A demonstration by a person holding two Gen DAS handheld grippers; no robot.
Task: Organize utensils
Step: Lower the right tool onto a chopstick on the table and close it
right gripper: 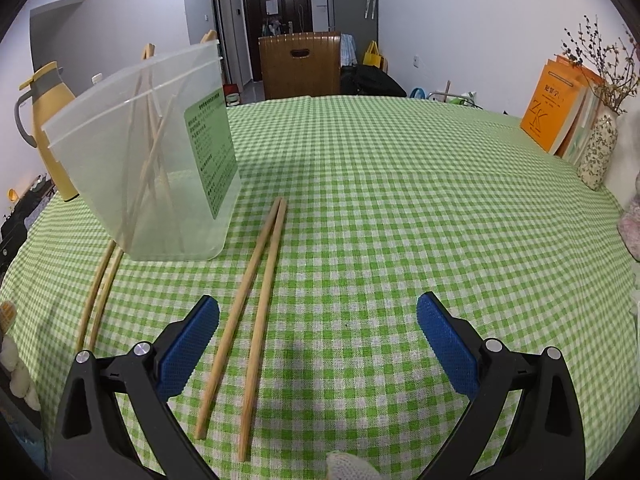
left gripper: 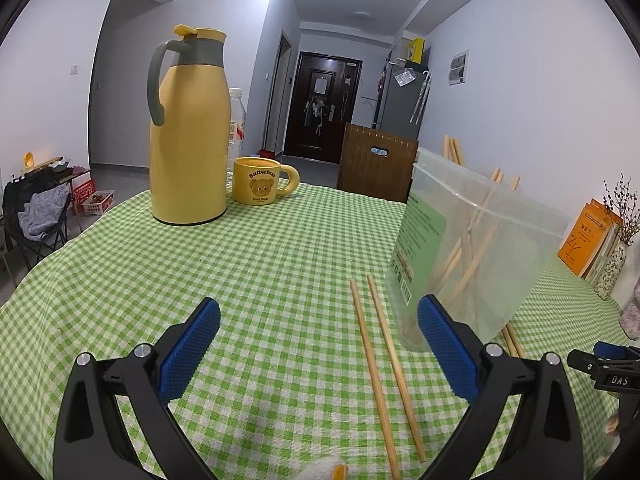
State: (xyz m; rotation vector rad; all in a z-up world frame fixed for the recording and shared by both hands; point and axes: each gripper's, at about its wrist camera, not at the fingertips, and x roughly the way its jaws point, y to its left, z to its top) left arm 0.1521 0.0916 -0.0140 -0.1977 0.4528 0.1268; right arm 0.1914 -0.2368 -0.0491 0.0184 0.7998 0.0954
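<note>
A clear plastic container (left gripper: 480, 248) stands on the green checked tablecloth with several wooden chopsticks leaning inside. It also shows in the right wrist view (right gripper: 148, 160). A pair of chopsticks (left gripper: 384, 368) lies on the cloth left of it, between my left gripper's fingers. My left gripper (left gripper: 320, 344) is open and empty above the cloth. Another pair (right gripper: 248, 312) lies right of the container, just inside my right gripper's left finger. My right gripper (right gripper: 318, 344) is open and empty. A third pair (right gripper: 98, 296) lies partly under the container's left side.
A yellow thermos jug (left gripper: 188, 128), a plastic bottle (left gripper: 237, 120) and a yellow bear mug (left gripper: 260, 180) stand at the far left. Orange books (right gripper: 556, 108) and a patterned vase (right gripper: 598, 152) stand at the right edge. A wooden chair back (right gripper: 300, 64) is behind the table.
</note>
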